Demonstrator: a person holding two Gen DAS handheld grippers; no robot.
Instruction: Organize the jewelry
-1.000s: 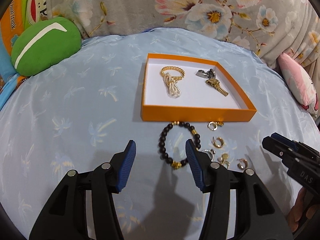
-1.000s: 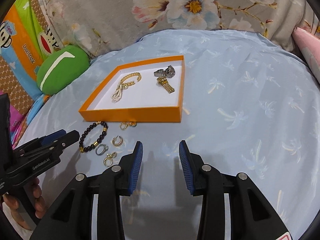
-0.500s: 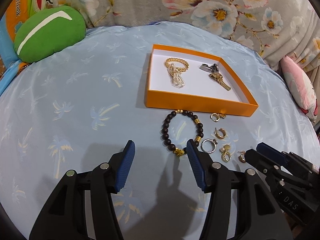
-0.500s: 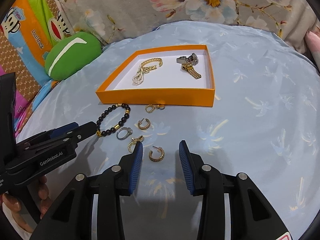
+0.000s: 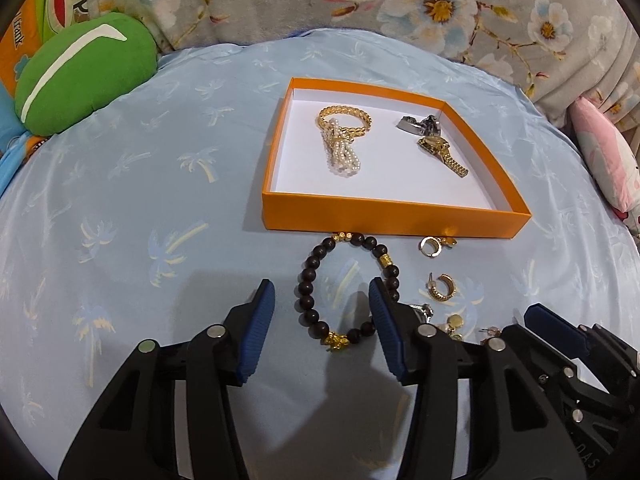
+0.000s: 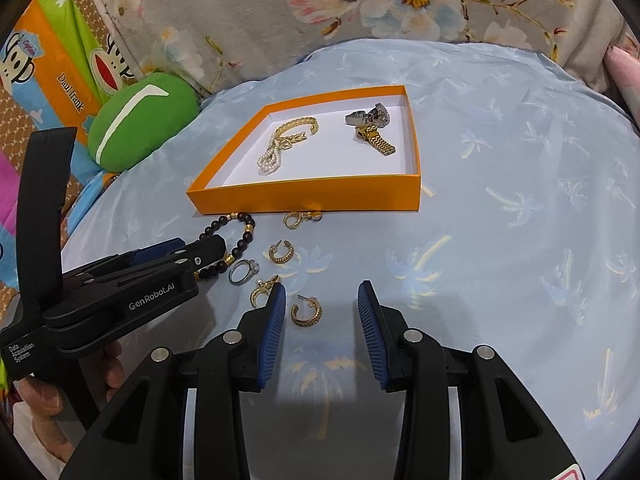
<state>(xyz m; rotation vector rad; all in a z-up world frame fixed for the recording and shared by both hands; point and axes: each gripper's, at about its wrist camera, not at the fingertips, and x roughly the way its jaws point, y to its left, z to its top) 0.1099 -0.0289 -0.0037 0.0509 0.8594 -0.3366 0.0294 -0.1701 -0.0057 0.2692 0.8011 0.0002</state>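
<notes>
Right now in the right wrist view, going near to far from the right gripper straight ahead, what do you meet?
Right gripper → gold hoop earring between its open fingers → second hoop earring → earring against the box front → orange box → gold watch → floral cushion.

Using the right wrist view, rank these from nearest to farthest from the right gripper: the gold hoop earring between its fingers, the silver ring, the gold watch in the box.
1. Gold hoop earring, on the cloth between the right gripper fingers.
2. Silver ring, farther out to the left, beside the beaded bracelet.
3. Gold watch, farthest, inside the orange box toward its right wall.
</notes>
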